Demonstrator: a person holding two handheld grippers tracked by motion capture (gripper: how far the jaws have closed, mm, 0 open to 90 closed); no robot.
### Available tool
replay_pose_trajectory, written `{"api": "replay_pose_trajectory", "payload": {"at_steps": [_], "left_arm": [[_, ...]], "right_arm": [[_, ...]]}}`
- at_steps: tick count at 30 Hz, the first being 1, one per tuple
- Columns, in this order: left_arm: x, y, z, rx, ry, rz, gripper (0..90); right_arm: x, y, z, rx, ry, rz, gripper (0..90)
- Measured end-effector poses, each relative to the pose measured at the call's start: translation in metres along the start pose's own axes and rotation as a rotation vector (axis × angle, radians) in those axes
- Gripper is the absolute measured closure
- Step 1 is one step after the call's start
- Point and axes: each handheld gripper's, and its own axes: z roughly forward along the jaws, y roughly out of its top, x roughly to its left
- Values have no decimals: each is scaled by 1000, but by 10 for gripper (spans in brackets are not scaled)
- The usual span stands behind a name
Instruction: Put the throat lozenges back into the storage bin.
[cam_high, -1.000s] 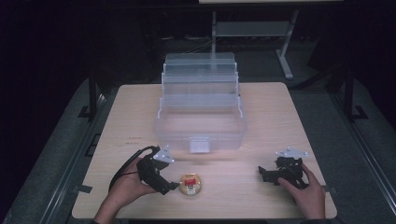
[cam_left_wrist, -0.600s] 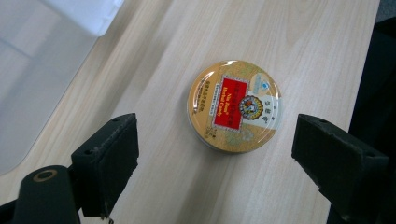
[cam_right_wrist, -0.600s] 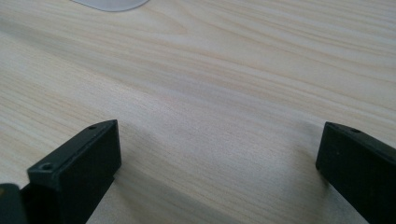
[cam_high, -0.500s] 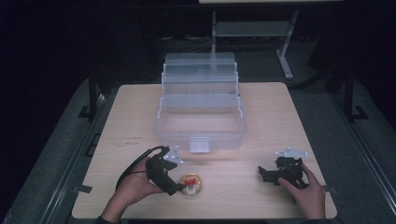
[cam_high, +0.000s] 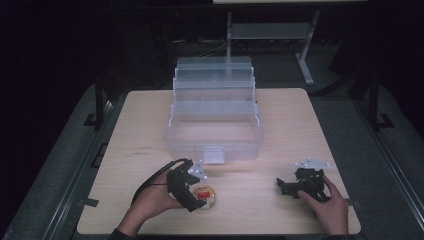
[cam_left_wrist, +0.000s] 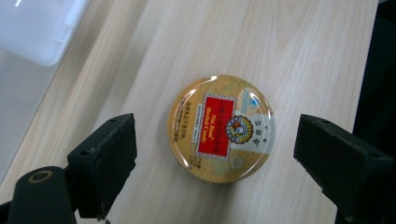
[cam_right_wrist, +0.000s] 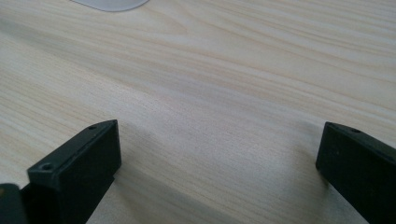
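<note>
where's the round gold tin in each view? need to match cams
High view: round gold tin near the front edge, at the left gripper, in front of the clear box.
Left gripper view: centre frame, between open jaws.
Right gripper view: bare tabletop between its jaws.
Shared landmark: the pale wood tabletop.

The small words on the round tin (cam_left_wrist: 221, 128) between the jaws of the left gripper (cam_left_wrist: 215, 154) are too tiny to read. In the high view, the left gripper (cam_high: 192, 192) covers part of the tin (cam_high: 206, 195), so only the side past the jaws shows. Both jaws of the right gripper (cam_right_wrist: 217, 154) are cut off at the bottom edge. Far ahead of them, a clear box (cam_right_wrist: 109, 3) is cut off at the top edge.
</note>
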Motion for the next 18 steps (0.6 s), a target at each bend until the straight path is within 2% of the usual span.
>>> {"api": "replay_pose_trajectory", "payload": {"at_steps": [11,18], "left_arm": [[-3,8,17,64,-12,43,122],[-5,10,27,91,-12,52,119]], "right_arm": [[0,0,0,0,0,0,0],[0,0,0,0,0,0,0]]}}
